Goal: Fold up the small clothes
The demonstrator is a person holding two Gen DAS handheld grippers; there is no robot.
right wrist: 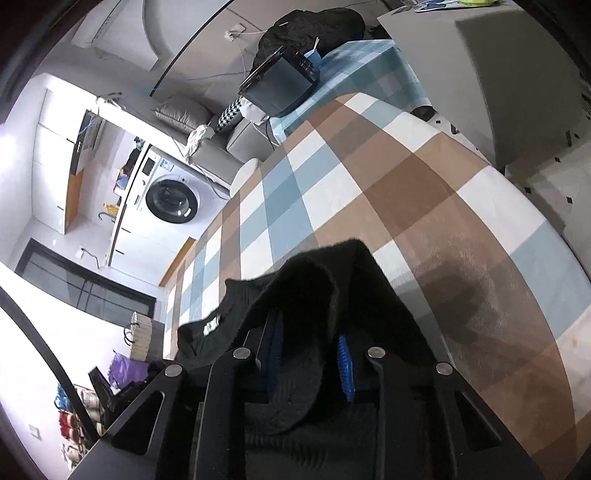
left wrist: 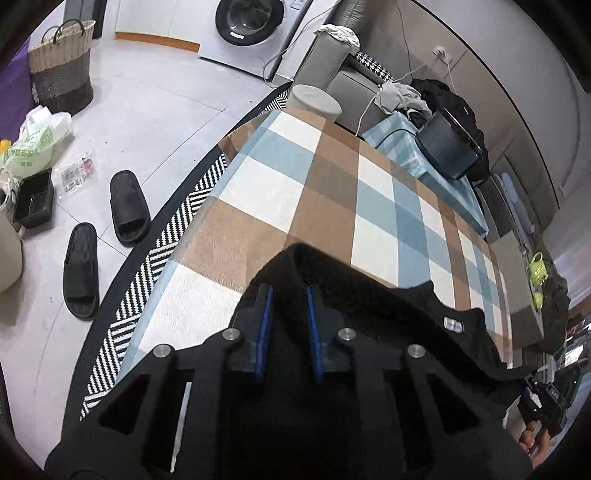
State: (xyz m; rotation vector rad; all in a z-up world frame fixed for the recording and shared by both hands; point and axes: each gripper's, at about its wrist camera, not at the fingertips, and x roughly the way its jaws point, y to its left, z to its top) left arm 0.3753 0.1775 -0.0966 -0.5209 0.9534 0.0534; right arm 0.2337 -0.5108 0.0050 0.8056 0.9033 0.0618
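Note:
A black knitted garment (left wrist: 369, 306) with a small white label hangs over the near edge of a table covered with a brown, blue and white checked cloth (left wrist: 332, 192). My left gripper (left wrist: 290, 295) is shut on one corner of the garment, fabric between its blue pads. My right gripper (right wrist: 310, 332) is shut on another part of the same garment (right wrist: 314, 280), a thick fold bunched between its fingers. Both hold the garment lifted above the checked cloth (right wrist: 406, 177).
Floor at left holds two black slippers (left wrist: 129, 206), a woven basket (left wrist: 62, 62), plastic bags and a black box. A washing machine (left wrist: 251, 22) stands behind. A grey sofa (left wrist: 343, 70), a black device (left wrist: 447, 147) on a blue cloth and a white stool (left wrist: 314, 99) lie beyond the table.

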